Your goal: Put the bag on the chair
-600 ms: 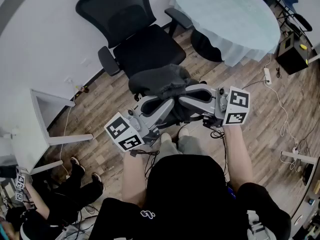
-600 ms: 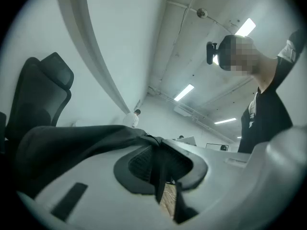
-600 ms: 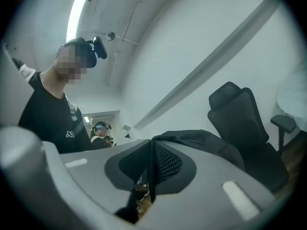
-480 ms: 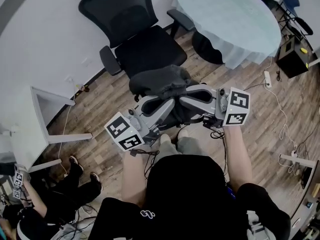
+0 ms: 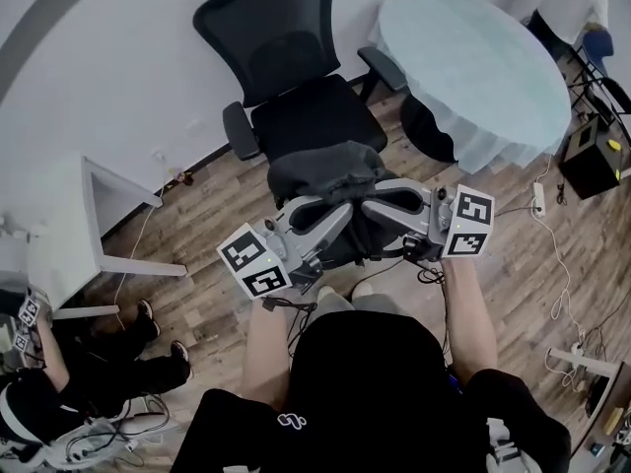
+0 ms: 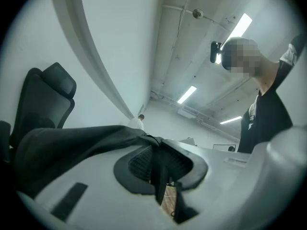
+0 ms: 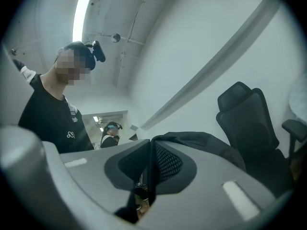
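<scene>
A dark grey bag [image 5: 325, 170] hangs in the air between both grippers, just in front of the seat [image 5: 314, 116] of a black office chair [image 5: 281, 42]. My left gripper [image 5: 330, 210] holds it from the lower left, its jaws shut on a thin fold of the bag [image 6: 72, 145]. My right gripper [image 5: 375, 200] comes in from the right and is shut on another fold of the bag [image 7: 201, 143]. In the gripper views the dark pads of the left gripper [image 6: 156, 150] and the right gripper [image 7: 151, 152] press the fabric flat. The chair [image 6: 43, 99] [image 7: 249, 123] stands beyond.
A round table with a pale cloth [image 5: 473, 57] stands right of the chair. At the left is a white table [image 5: 59, 225], with a person sitting on the floor [image 5: 59, 402] below it. A black box [image 5: 592, 161] and cables [image 5: 538, 200] lie on the wood floor at the right.
The head view has swung, so the chair now sits more central, straight beyond the bag. Both grippers still hold the bag, carried slightly up and right.
</scene>
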Tool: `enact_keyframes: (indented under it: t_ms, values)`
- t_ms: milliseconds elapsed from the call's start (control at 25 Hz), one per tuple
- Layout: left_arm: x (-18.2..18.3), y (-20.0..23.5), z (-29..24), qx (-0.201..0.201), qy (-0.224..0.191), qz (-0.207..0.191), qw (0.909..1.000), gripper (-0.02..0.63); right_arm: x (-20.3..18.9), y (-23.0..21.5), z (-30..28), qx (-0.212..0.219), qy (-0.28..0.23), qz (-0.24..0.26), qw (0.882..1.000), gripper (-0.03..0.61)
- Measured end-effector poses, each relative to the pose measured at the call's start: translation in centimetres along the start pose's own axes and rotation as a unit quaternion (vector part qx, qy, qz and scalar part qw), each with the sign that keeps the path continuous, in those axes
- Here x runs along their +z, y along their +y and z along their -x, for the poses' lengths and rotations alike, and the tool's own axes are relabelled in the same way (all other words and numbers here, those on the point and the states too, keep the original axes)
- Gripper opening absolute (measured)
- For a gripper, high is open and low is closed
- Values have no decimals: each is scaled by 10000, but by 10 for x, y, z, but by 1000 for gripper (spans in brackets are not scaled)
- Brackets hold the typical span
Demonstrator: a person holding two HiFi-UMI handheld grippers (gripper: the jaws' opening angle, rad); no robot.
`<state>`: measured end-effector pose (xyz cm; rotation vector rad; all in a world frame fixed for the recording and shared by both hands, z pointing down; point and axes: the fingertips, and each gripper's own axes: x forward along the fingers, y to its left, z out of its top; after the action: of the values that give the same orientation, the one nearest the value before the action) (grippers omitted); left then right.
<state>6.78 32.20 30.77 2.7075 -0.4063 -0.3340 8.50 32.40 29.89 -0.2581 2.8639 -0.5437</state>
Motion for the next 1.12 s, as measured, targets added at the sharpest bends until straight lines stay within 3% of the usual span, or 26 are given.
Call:
enact_keyframes:
  t_ms: [280,600,800,1120]
  values:
    - [12,6,5,138,-142,-117,9997,48,8,-2,-12,260,4,214,9994,47]
    - [21,90,-19,171,-27,50,9998,51,17,-89,-26,88,97,-17,9999,48]
    - [30,175,-34,119,-31,397,9991,51,22,-172,-48,2,175,-248,9995,49]
    - [74,325,-38,-244,-130,1040,9942,49,46,-310,-117,324,49,-678,9972,46]
